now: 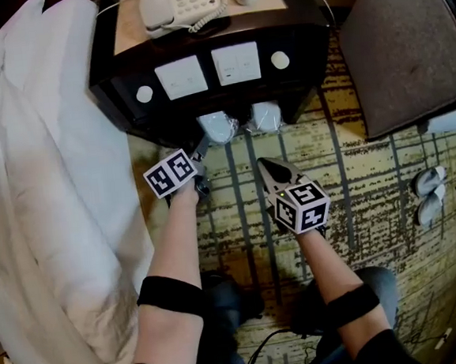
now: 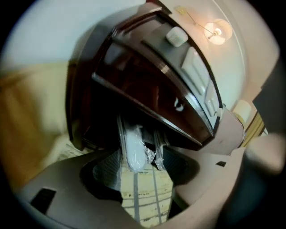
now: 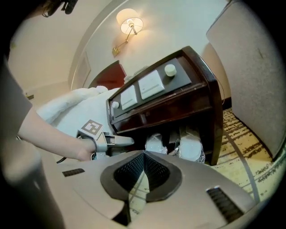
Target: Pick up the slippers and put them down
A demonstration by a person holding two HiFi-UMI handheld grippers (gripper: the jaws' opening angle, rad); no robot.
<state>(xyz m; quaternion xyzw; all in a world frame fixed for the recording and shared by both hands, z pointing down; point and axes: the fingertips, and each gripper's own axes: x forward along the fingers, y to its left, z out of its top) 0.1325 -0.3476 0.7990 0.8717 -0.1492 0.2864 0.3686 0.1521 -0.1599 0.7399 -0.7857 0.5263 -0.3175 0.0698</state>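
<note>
Down on the carpet (image 1: 357, 205): a person crouches, both forearms reaching forward over yellow-grey stripes.
Right tool (image 1: 268, 168): jaws pressed together with nothing in them. It hangs over bare carpet and points toward the bedside table (image 1: 117, 96), probably parked clear while the other hand works.
Left tool (image 1: 202, 148): jaws apart, carpet showing through the gap. Its tip is just short of the left slipper (image 1: 217, 127). In its own view that slipper (image 2: 133, 150) lines up with the gap but is not pinched. I judge it is held this way for an end-on grip.
Right slipper (image 1: 267, 117): just beside its mate. Both are white, plastic-wrapped and propped on end in the table's low open shelf. They look like wrapped spares tucked out of foot traffic.
Stage: this fits a pair waiting to be drawn out or one just slid back. I cannot tell which.
Tabletop: sloped switch panel, with a telephone (image 1: 177, 3) above it.
Bed (image 1: 43, 154): white duvet hanging against the table's left side.
Far right: a grey chair (image 1: 406, 43), with a pale slipper-like pair (image 1: 430, 191) on the carpet by it.
</note>
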